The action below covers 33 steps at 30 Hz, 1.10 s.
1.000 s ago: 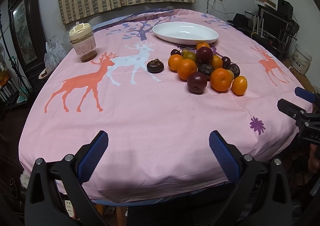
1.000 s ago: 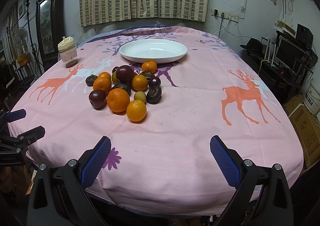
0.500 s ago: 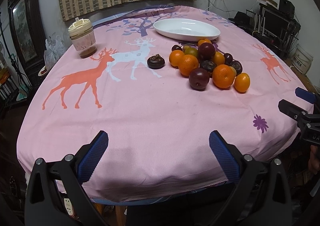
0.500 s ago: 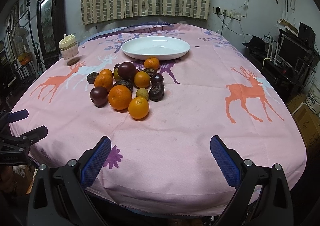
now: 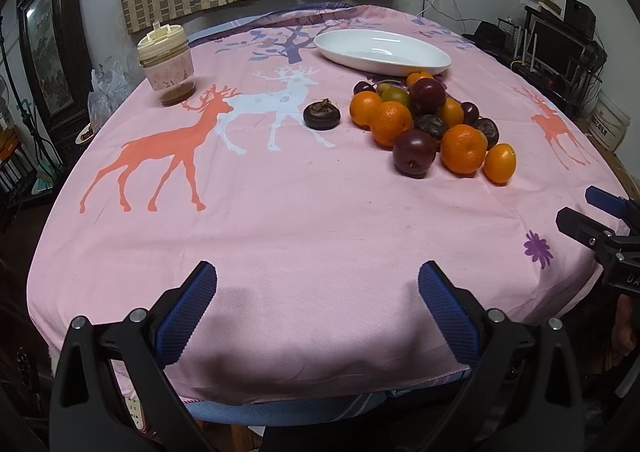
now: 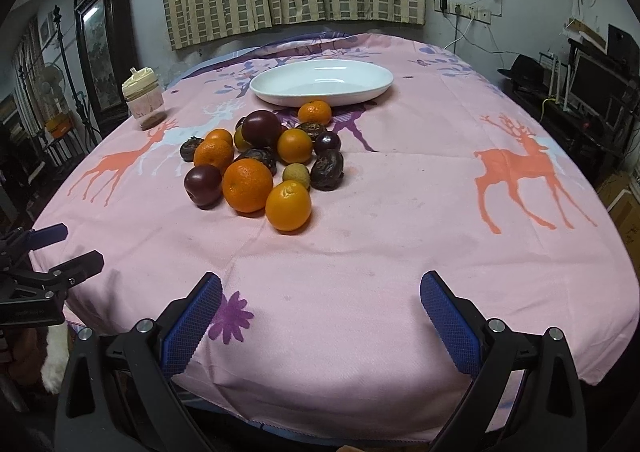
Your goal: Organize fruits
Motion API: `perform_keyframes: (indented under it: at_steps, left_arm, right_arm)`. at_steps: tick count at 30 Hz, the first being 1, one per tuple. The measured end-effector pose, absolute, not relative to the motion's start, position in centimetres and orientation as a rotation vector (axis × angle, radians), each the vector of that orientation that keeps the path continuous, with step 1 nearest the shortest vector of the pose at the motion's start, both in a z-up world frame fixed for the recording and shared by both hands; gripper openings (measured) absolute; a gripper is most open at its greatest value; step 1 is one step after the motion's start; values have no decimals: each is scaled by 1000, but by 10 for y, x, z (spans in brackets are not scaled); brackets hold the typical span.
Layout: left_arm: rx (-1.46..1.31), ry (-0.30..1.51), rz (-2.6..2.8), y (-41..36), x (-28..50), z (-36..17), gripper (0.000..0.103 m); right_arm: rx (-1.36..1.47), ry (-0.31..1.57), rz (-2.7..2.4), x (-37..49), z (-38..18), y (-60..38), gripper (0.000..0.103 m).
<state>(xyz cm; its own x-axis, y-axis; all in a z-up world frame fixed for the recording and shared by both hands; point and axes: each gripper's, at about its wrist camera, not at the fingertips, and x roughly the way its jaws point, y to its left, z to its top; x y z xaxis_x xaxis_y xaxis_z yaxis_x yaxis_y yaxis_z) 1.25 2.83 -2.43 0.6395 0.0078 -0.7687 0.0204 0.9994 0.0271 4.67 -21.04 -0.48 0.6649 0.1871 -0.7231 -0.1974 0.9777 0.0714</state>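
Both grippers nearer table edge | left gripper (image 5: 318,296), right gripper (image 6: 320,298) agape, seemingly empty

Cloth (image 5: 304,212) over bench: matt woven fabric, printed. Dish (image 6: 320,84): glossy white, smooth, ceramic-like. Oranges (image 6: 247,185): dimpled, slight sheen. Plums (image 6: 203,185): smooth, shiny. Finger pads (image 6: 192,328): blue textured rubber; frames matt black plastic.

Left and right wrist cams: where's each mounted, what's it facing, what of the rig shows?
Left wrist: on the left gripper at the near table edge, facing the jar, fruit pile and white dish; own open fingers low, right gripper at right edge.
Right wrist: on the right gripper, further right, same heading; own open fingers, left gripper at left edge.
Shared: pink tablecloth, fruit, dish, jar.
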Motion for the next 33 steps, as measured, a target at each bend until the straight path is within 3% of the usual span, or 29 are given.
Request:
perform_keyframes:
  at_steps: [2, 10, 12, 15, 19, 22, 25, 27, 33]
  left_arm:
    - [19, 882, -14, 32, 16, -27, 99]
    - [-38, 874, -81, 41, 33, -33, 99]
    - [-37, 865, -97, 41, 37, -33, 99]
    - [-37, 856, -115, 41, 43, -33, 98]
    - [-48, 888, -188, 32, 59, -34, 72]
    - [-32, 902, -224, 21, 72, -35, 69]
    - [-24, 896, -270, 10, 85, -33, 69]
    - [-6, 890, -288, 2, 93, -32, 69]
    - [18, 914, -346, -21, 117, -32, 56]
  right_arm:
    - [-10, 822, 231, 54, -9, -207, 99]
    - [-52, 820, 301, 86, -14, -183, 67]
    - [-40, 842, 309, 95, -18, -182, 54]
    - [-18, 867, 314, 105, -25, -184, 46]
    - [1, 860, 326, 112, -27, -186, 45]
    - [-13, 860, 333, 117, -30, -183, 45]
    - [-12, 853, 347, 120, -29, -182, 35]
    - [-9, 860, 356, 121, -28, -183, 35]
    - [22, 853, 345, 114, -22, -195, 35]
